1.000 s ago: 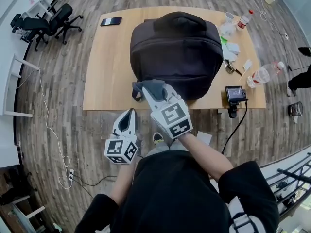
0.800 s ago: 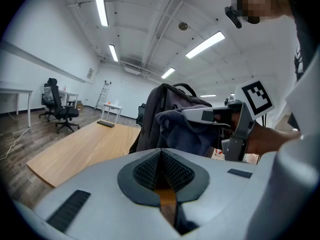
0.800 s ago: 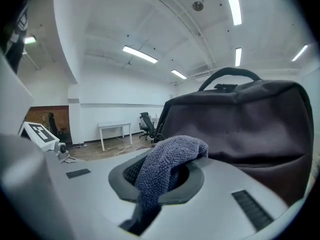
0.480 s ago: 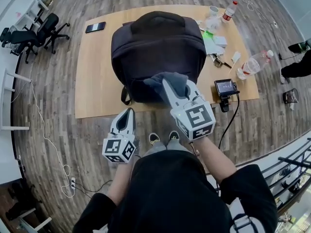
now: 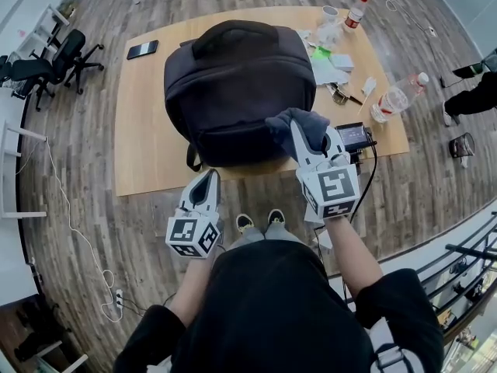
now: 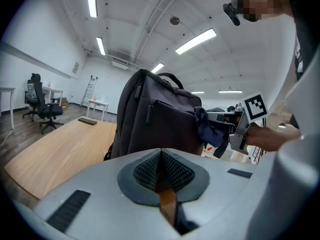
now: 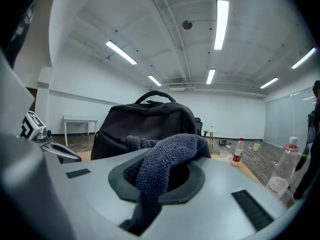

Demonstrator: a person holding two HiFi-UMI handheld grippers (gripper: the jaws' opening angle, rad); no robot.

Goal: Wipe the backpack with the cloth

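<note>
wood floor (image 5: 132,224), wht walls (image 7: 235,111), strip lights (image 7: 220,24) o'head.

backpack (image 5: 233,84): matt woven fabric | cloth (image 5: 301,123): nubby terry | table (image 5: 144,130): smooth pale wood

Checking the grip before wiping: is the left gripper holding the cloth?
No, the cloth is clamped in the right gripper, while the left gripper is shut and empty.

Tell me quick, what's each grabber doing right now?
Left gripper: shut, holding nothing.
Right gripper: shut on the dark blue-grey terry cloth.
</note>
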